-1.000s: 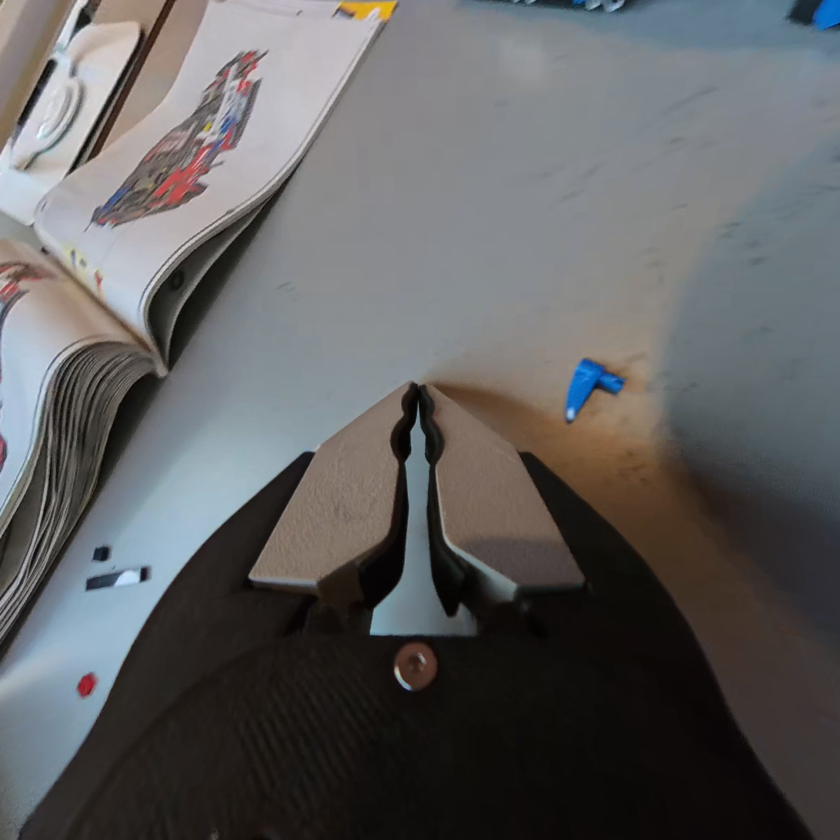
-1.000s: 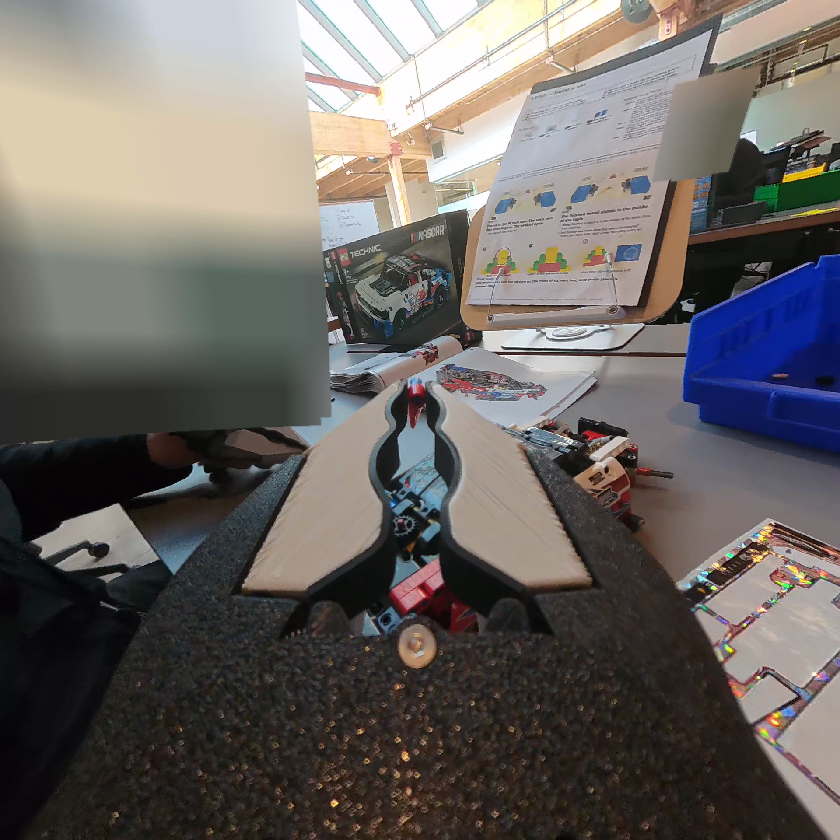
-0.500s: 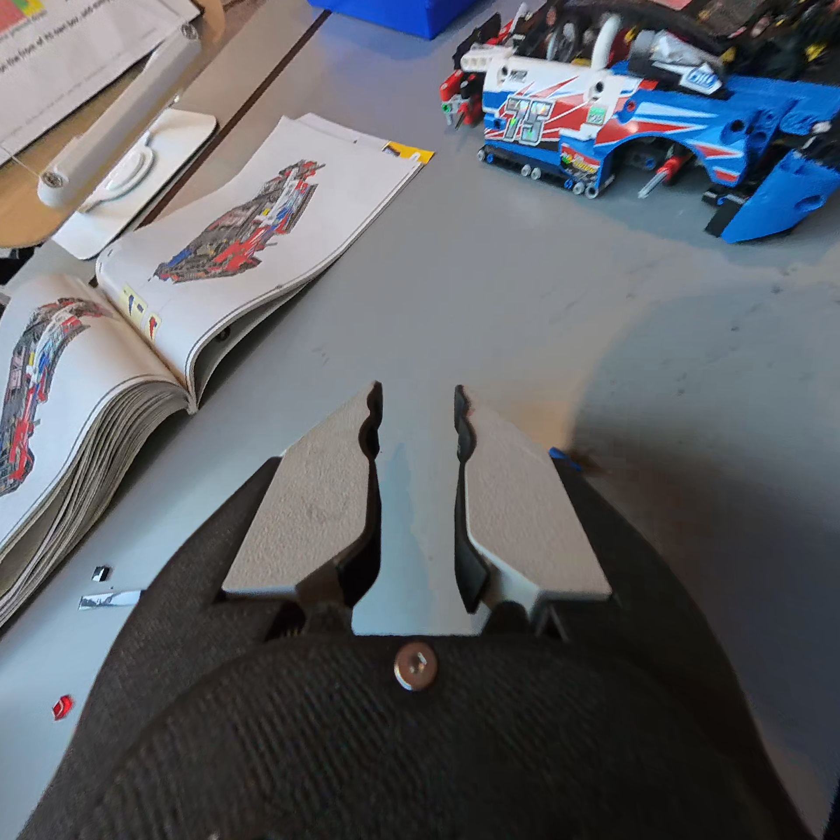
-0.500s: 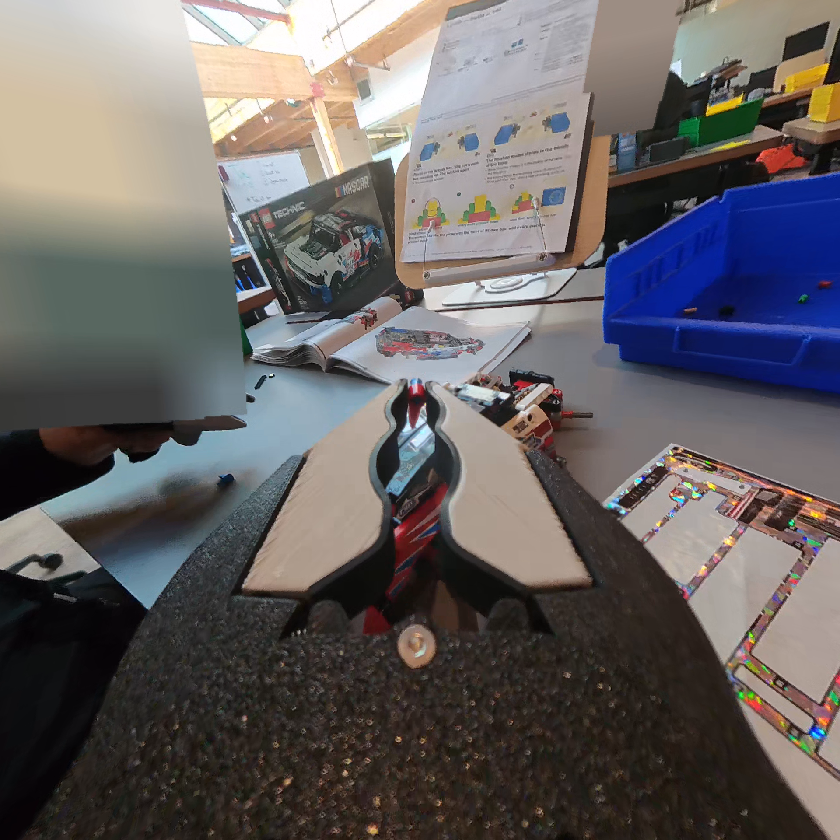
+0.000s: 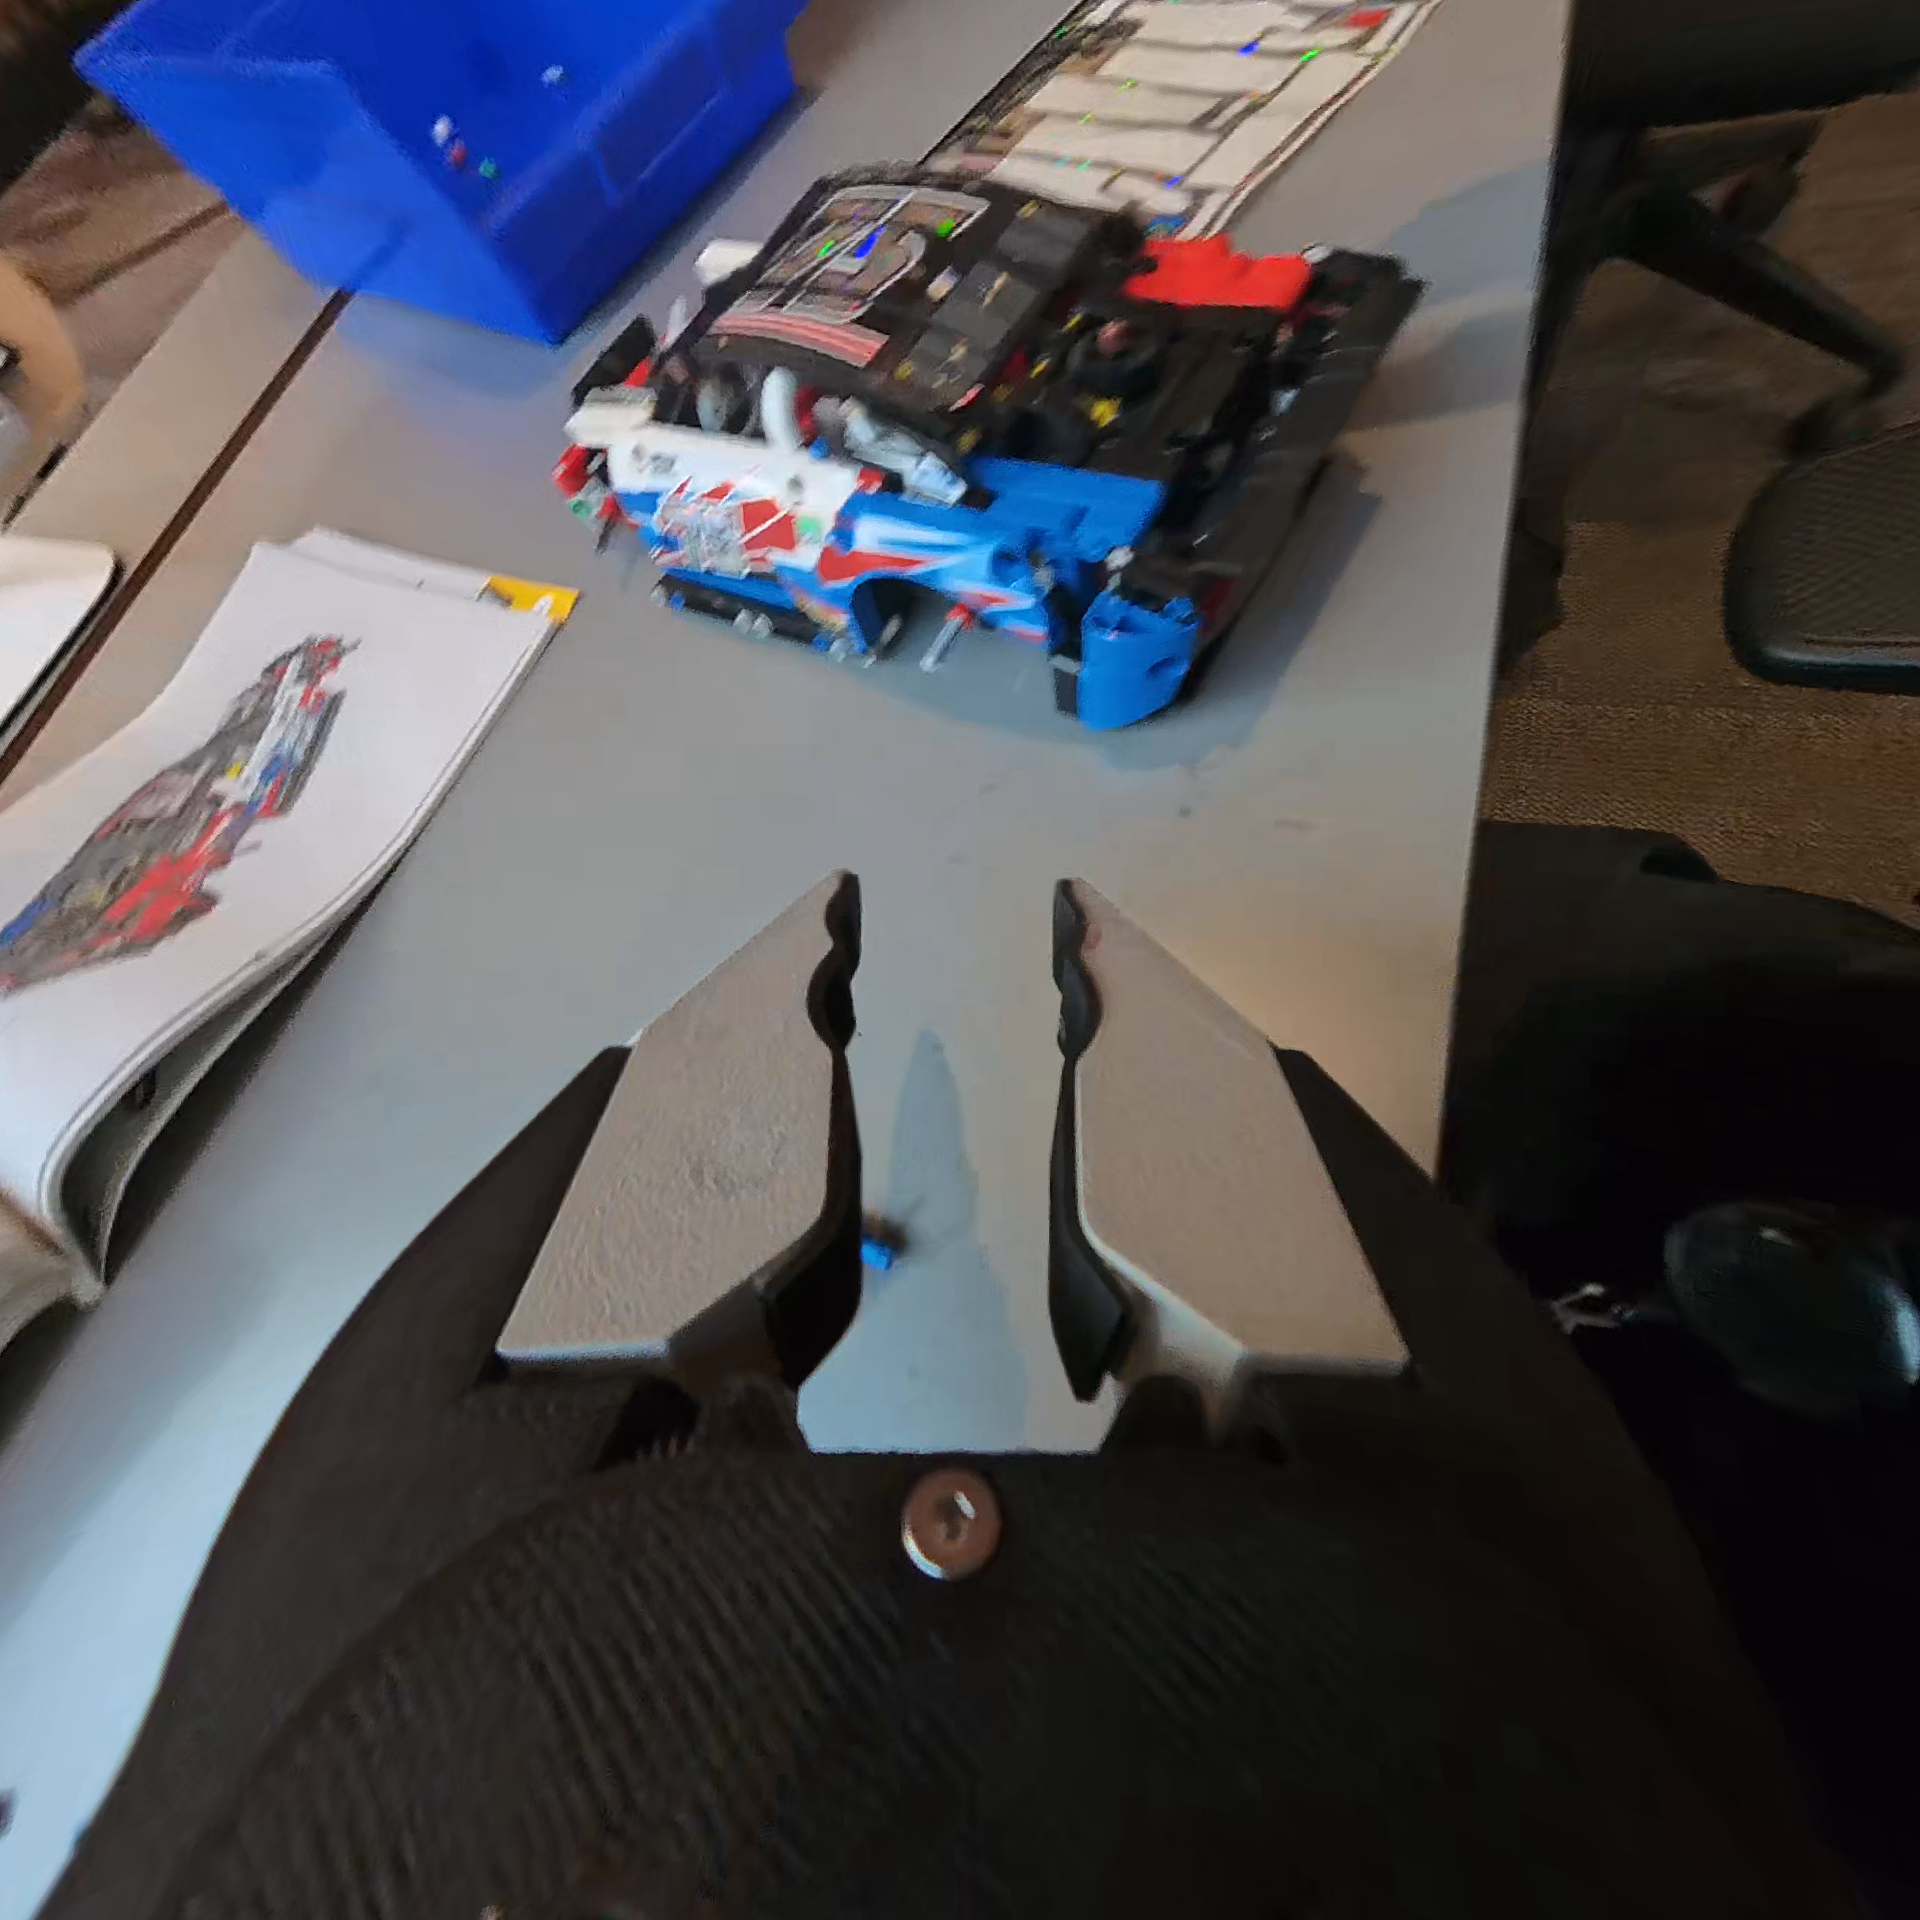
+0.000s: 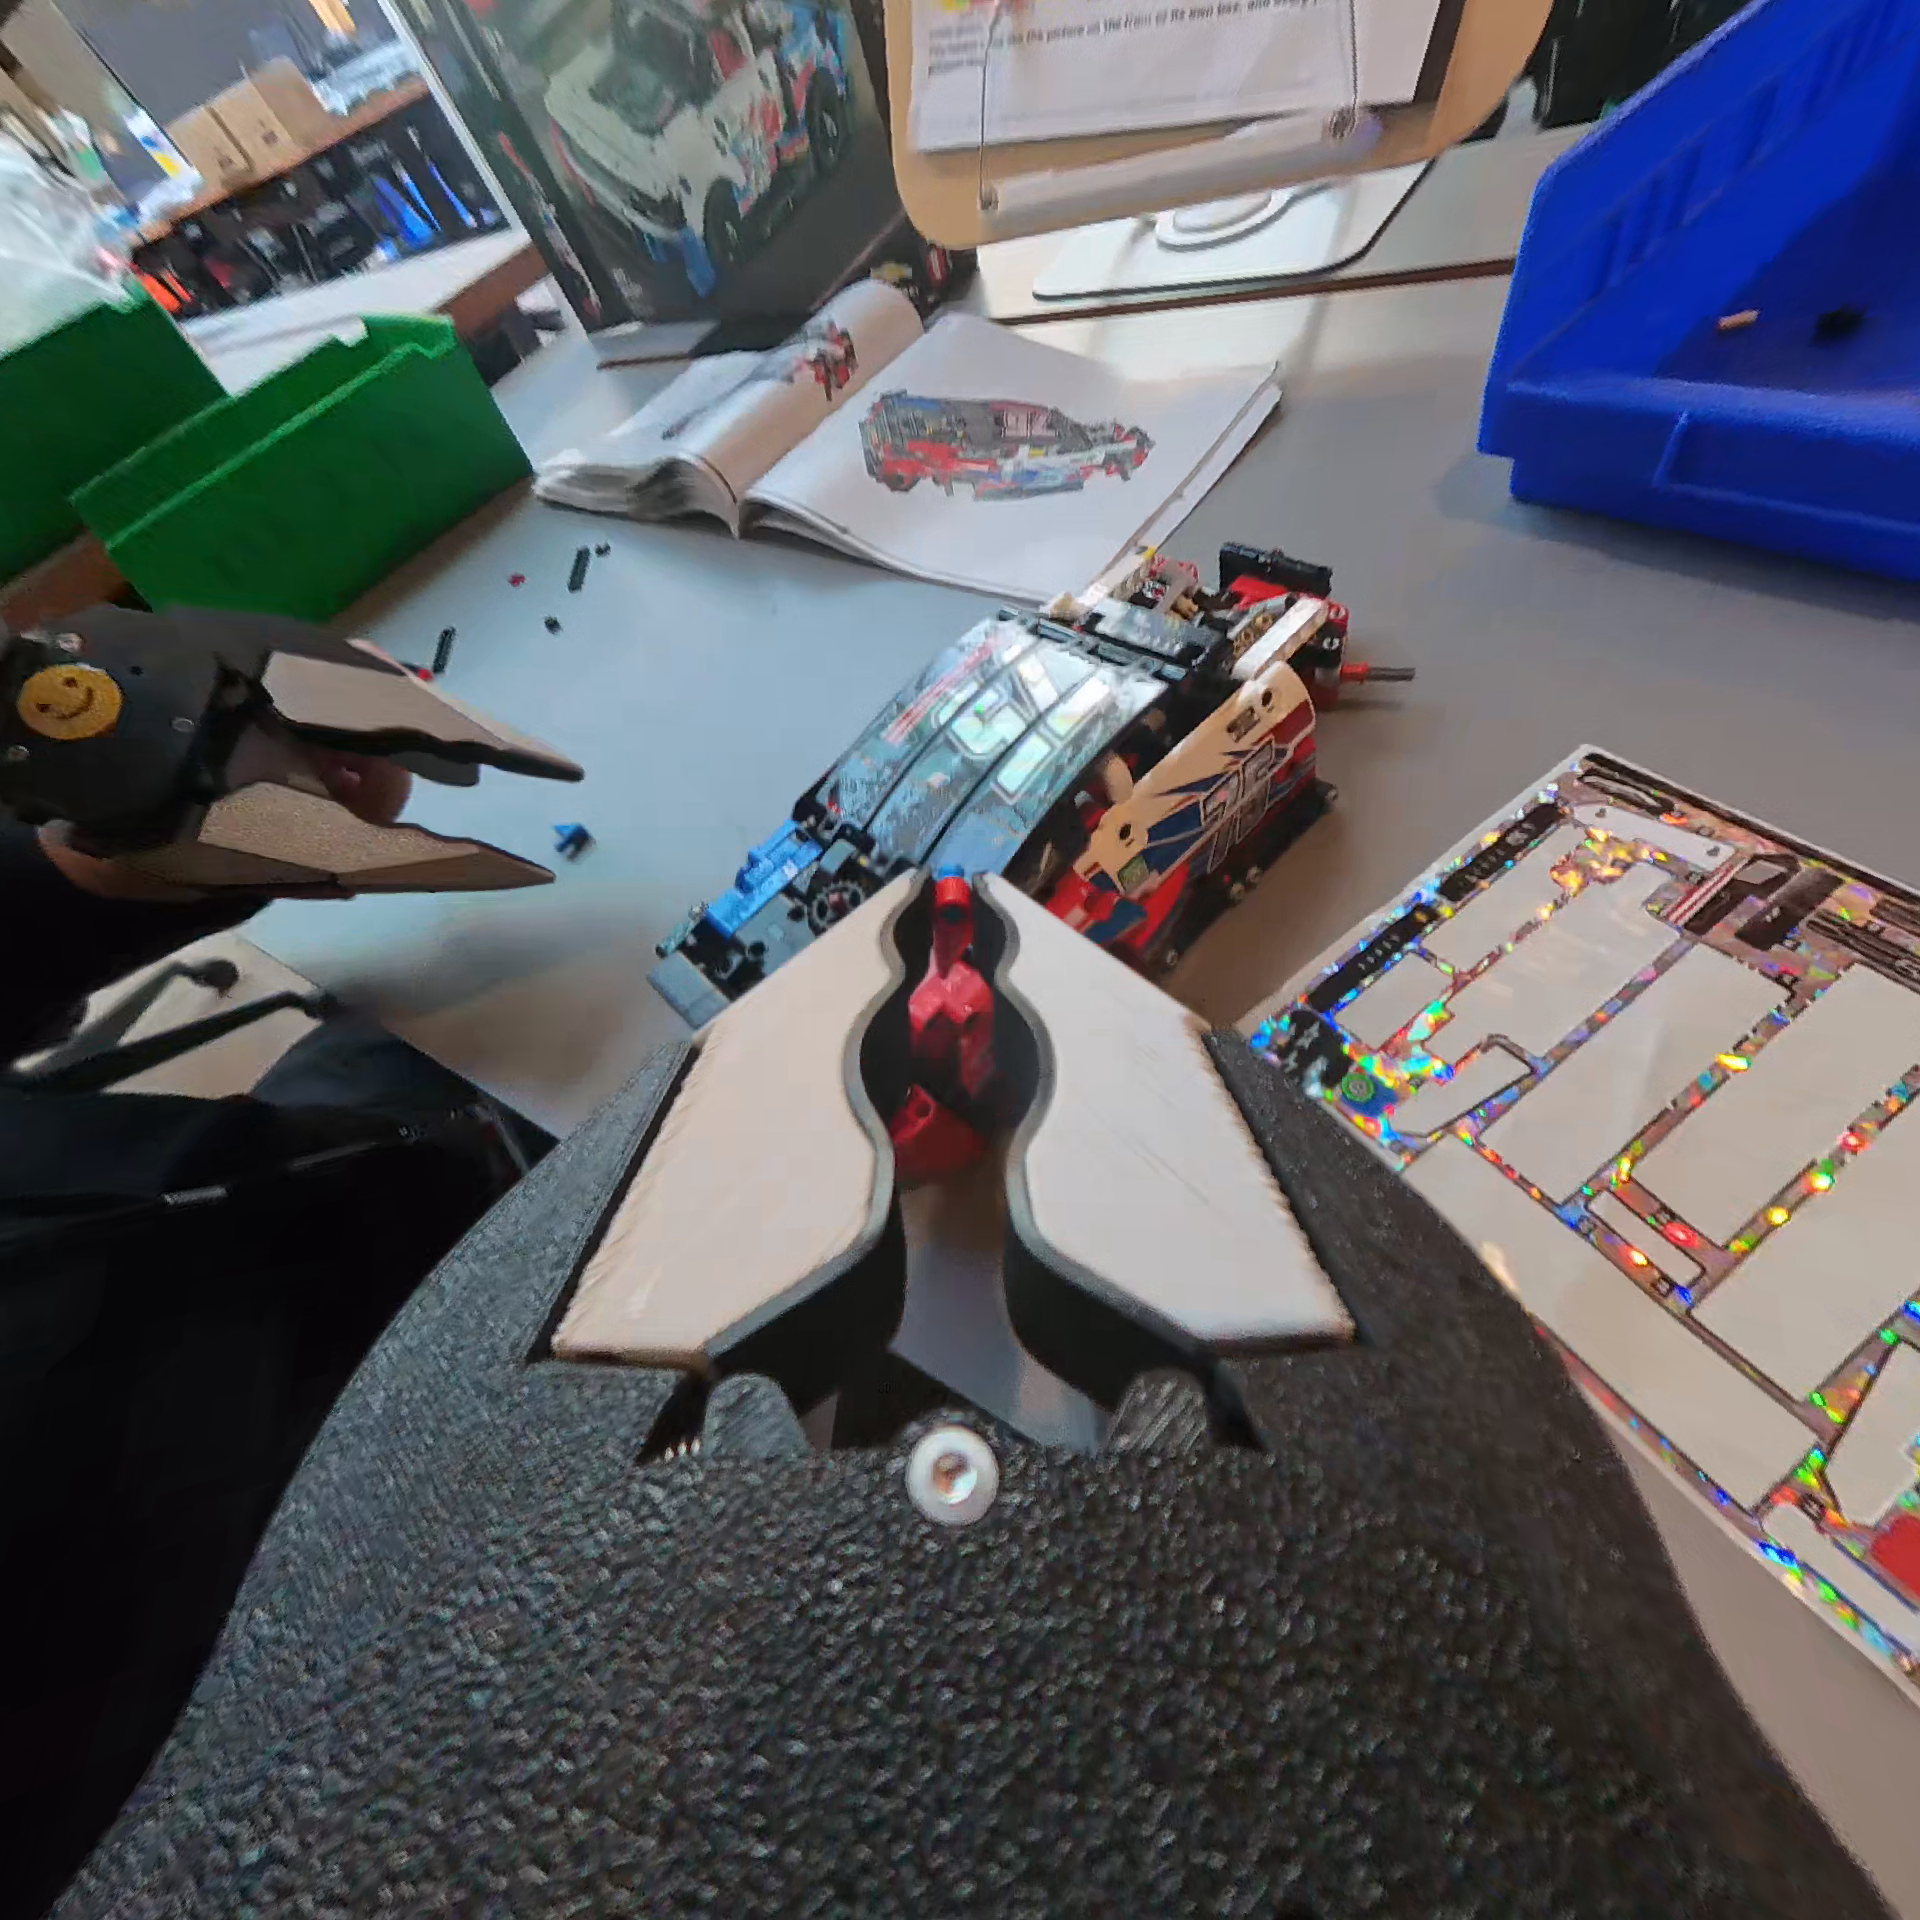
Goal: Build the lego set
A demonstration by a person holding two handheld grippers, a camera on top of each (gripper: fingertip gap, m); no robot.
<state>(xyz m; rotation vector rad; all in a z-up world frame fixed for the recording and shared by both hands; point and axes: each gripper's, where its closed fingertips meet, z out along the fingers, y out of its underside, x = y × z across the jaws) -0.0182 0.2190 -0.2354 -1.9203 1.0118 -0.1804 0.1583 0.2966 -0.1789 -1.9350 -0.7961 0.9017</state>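
Observation:
The part-built blue, white, red and black lego car [image 5: 935, 447] stands on the grey table [image 5: 727, 831]; it also shows in the right wrist view [image 6: 1039, 769]. My left gripper [image 5: 956, 914] is open and empty, hovering short of the car. A small blue piece [image 5: 878, 1247] lies on the table under it, by the left finger's base. In the right wrist view the left gripper [image 6: 561, 823] is open beside that blue piece [image 6: 569, 840]. My right gripper [image 6: 951, 891] is shut on a red lego piece [image 6: 948, 1003], just in front of the car's near end.
An open instruction book [image 6: 935, 447] lies behind the car. A blue bin [image 6: 1714, 364] stands at the right, green bins [image 6: 291, 488] at the left. A shiny sticker sheet [image 6: 1662, 1091] lies right of the car. Small loose pieces [image 6: 577, 566] are scattered near the book. The table edge [image 5: 1475, 727] and a chair [image 5: 1818, 582] are to the right. Spacing between my two grippers at the tips: around 20 centimeters.
My left gripper has opened and swung up from the table toward the car; the blue piece now lies under it. My right gripper has tilted down toward the car, still holding the red piece.

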